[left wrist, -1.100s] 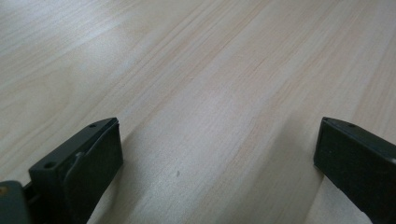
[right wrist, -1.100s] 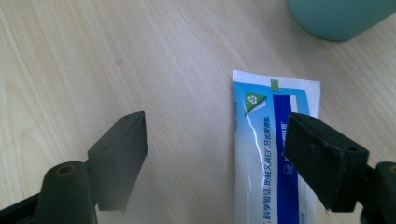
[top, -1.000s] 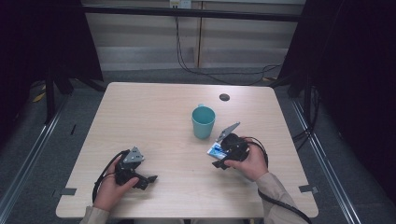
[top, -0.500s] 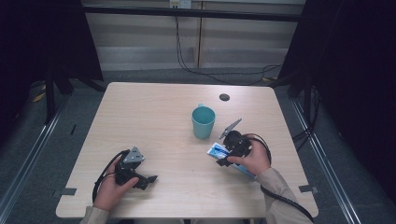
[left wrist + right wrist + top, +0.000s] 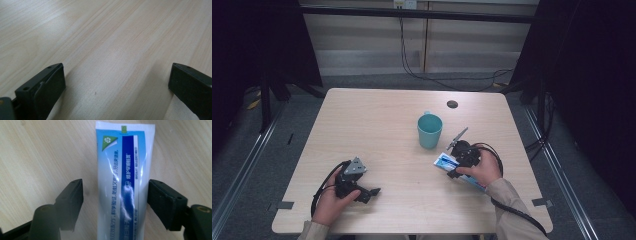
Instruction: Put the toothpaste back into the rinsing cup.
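Right tool [image 5: 115,202] open, astride toothpaste tube [image 5: 122,182], jaws apart.

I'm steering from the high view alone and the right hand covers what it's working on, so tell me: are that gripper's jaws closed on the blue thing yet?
Observer: No. In the right gripper view the right gripper is open, its jaws either side of the toothpaste tube, with a gap showing at the left jaw.
Operator: Is the tube lifted?
Observer: It looks flat on the table, its crimped end pointing away from the gripper.
Operator: And the left gripper?
Observer: The left gripper is wide open over bare wood, nothing between its jaws.
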Demonstrator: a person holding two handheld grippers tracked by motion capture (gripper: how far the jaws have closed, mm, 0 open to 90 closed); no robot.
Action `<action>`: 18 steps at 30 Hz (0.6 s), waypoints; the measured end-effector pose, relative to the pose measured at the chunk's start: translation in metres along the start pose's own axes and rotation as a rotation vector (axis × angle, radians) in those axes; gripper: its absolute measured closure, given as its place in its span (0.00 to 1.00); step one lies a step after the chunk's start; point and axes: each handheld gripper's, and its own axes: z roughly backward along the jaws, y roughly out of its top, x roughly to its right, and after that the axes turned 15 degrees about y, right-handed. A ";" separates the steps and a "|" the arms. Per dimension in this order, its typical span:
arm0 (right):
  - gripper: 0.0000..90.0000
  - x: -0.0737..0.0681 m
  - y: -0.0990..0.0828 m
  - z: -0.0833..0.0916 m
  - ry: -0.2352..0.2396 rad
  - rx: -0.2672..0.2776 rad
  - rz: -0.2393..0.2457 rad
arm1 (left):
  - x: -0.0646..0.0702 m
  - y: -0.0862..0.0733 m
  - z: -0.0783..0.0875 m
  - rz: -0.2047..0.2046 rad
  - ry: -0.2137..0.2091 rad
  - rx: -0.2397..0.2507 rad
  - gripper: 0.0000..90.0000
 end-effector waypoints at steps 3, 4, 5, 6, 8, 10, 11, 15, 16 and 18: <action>0.36 0.003 0.000 0.001 -0.007 -0.009 -0.005 | 0.000 0.000 0.000 0.000 0.001 0.000 0.01; 0.36 0.004 0.000 0.001 -0.013 -0.012 0.006 | 0.000 0.000 0.000 -0.001 0.000 -0.001 0.01; 0.37 0.004 0.000 0.001 -0.015 -0.019 0.006 | 0.001 0.000 0.000 0.010 0.000 0.004 0.01; 0.38 0.004 0.000 0.002 -0.017 -0.024 -0.001 | 0.001 0.000 0.000 0.011 0.000 0.004 0.01; 0.39 0.005 -0.001 0.003 -0.022 -0.031 0.004 | 0.001 0.000 -0.001 0.012 -0.001 0.006 0.01; 0.39 0.006 -0.002 0.005 -0.028 -0.031 0.002 | 0.001 0.000 -0.001 0.010 0.000 0.005 0.01; 0.40 0.006 -0.003 0.006 -0.024 -0.022 0.004 | 0.000 0.000 0.000 0.009 0.001 0.005 0.00; 0.42 0.006 -0.003 0.006 -0.018 -0.018 -0.007 | 0.000 0.000 0.000 -0.005 0.001 -0.003 0.00; 0.43 0.007 -0.003 0.005 -0.014 -0.027 0.001 | 0.000 0.000 -0.001 0.009 0.001 0.005 0.00; 0.45 0.007 -0.002 0.004 -0.014 -0.032 -0.003 | 0.000 0.000 0.000 -0.002 0.001 0.000 0.00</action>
